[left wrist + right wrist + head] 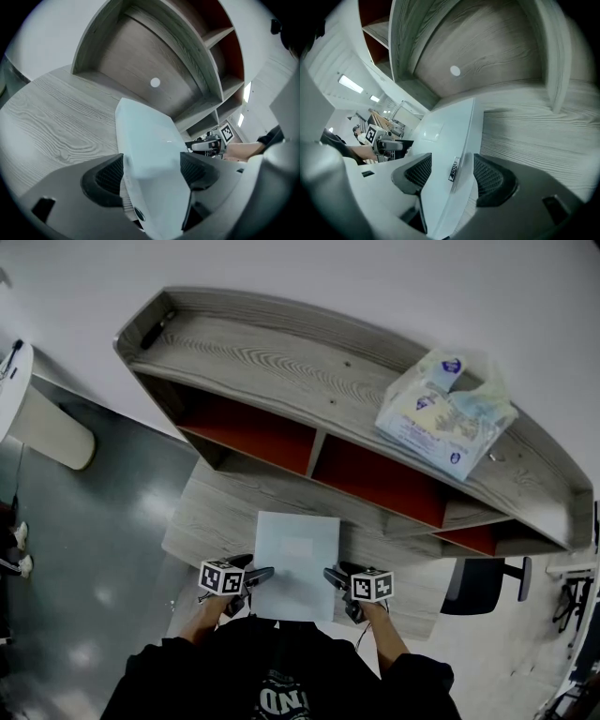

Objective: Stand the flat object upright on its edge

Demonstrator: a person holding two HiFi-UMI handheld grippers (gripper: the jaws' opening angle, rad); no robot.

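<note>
Grey wood-grain counter (211, 512) spreads beneath both claws. At the near end, the left claw (261, 576) and the right claw (334, 576) stand wide open, each astride one side edge of the pale blue flat rectangular box (298, 554). The box lies between them, flat or nearly so, and the pads are not clearly pressing on it.

This looks like the taking-hold step. Next, both claws need to close together and tip the box onto one edge. The counter edge runs close outside the left claw and just behind both, with more room outside the right claw. Ahead, a short strip of bare counter meets the grey shelf unit (281, 352) with its red-backed cubbies. A plastic pack of tissues (441, 413) rests on top, far beyond the right claw.
</note>
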